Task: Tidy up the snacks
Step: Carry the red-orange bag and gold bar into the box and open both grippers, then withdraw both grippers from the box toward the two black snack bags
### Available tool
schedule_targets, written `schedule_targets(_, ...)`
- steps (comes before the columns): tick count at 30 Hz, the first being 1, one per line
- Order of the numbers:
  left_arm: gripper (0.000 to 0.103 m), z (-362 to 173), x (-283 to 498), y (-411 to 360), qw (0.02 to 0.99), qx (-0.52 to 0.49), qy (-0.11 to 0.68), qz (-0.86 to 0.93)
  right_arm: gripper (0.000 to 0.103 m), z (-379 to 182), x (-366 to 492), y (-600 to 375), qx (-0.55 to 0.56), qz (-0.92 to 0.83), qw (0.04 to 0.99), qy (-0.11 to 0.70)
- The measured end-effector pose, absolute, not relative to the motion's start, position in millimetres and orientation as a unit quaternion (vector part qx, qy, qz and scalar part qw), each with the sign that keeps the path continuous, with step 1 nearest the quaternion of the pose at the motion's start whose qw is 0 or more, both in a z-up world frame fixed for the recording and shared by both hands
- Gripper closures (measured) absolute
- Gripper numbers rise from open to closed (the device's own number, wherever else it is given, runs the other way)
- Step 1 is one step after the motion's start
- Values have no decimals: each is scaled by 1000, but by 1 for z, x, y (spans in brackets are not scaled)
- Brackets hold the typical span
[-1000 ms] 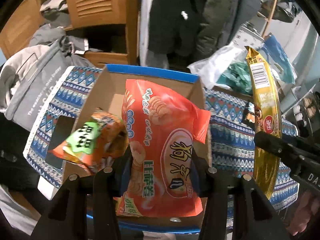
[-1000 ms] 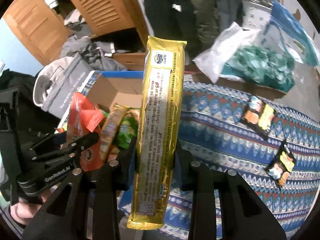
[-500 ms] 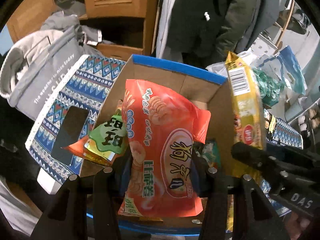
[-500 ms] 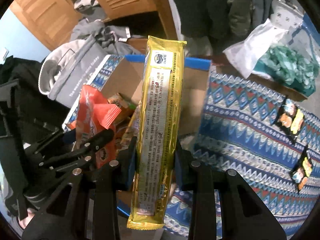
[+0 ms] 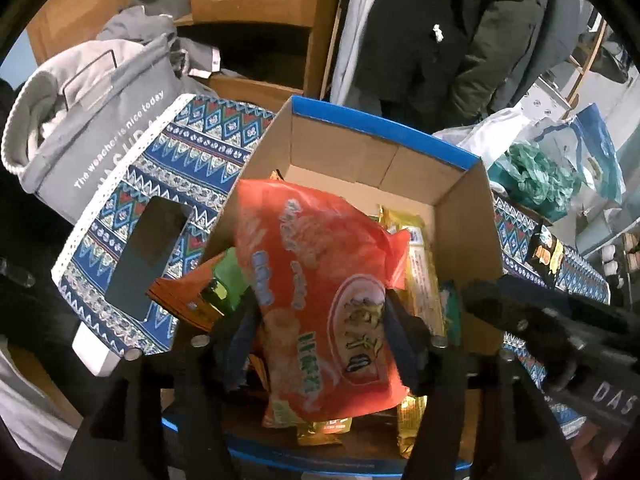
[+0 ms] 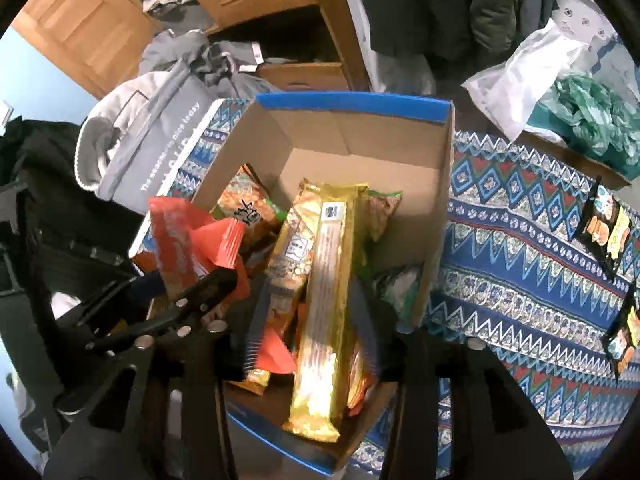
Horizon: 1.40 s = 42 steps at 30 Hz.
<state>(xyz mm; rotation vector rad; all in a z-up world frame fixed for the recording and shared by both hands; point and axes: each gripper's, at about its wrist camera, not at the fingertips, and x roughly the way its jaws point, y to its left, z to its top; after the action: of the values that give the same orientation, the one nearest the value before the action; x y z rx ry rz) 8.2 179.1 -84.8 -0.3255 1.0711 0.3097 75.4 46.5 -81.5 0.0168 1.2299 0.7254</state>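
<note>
With your left gripper [image 5: 320, 344] clamped on the light, crushable red-orange foil crisp bag [image 5: 320, 300] and your right gripper [image 6: 312, 316] spread beside the stiff, slippery long gold biscuit sleeve [image 6: 326, 300], both over the blue-rimmed cardboard box [image 6: 352, 106], grip each mid-length, lightly.

My left gripper [image 5: 320, 340] has its jaws spread either side of a large orange-red plastic snack bag [image 5: 320, 300], which I see tilted over an open brown cardboard box with blue rim [image 5: 380, 124]. Whether the pads still press it, I cannot tell. Gold packets [image 5: 420, 276] lie in the box beside it. Right gripper [image 5: 560, 328] juts in at the right edge. Blue patterned tablecloth [image 5: 168, 184] lies under the box.
</note>
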Motion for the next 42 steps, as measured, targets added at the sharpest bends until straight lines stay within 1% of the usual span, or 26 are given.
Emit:
schedule_targets(3, 38, -83, 8, 175, 838, -142, 507, 145, 56, -76, 75, 42, 0, 326, 766, 554)
schedule_targets(4, 38, -82, 8, 173, 838, -141, 508, 142, 54, -74, 75, 41, -2, 323, 769, 552)
schedule_targets(5, 38, -81, 7, 172, 838, -141, 508, 140, 49, -73, 76, 38, -3, 320, 772, 550)
schedule_targets(7, 36, -79, 6, 170, 839, -143, 506, 138, 46, -71, 77, 33, -5, 315, 776, 546)
schedule_targets(9, 34, -77, 6, 168, 841, -146, 503, 135, 46, -70, 77, 27, -7, 310, 780, 544)
schedule_targets(12, 34, -73, 4, 164, 844, -148, 499, 130, 45, -69, 78, 20, -8, 305, 783, 542)
schedule_targets(14, 34, -72, 4, 160, 844, -150, 500, 124, 39, -69, 77, 13, -10, 298, 786, 542)
schedule_targets(15, 34, -70, 4, 158, 844, -152, 500, 120, 39, -69, 77, 9, -12, 294, 788, 541)
schedule_targets(24, 34, -61, 7, 128, 853, -127, 496, 99, 38, -66, 72, -27, -23, 278, 800, 532)
schedule_targets(28, 33, -59, 9, 113, 855, -111, 498, 91, 35, -67, 69, -46, -30, 268, 804, 530)
schedule_targets(31, 28, -58, 11, 98, 858, -96, 497, 82, 35, -68, 68, -58, -33, 261, 806, 530)
schedule_targets(42, 28, -60, 20, 51, 855, -65, 512, 57, 35, -78, 68, -115, -12, 233, 812, 535)
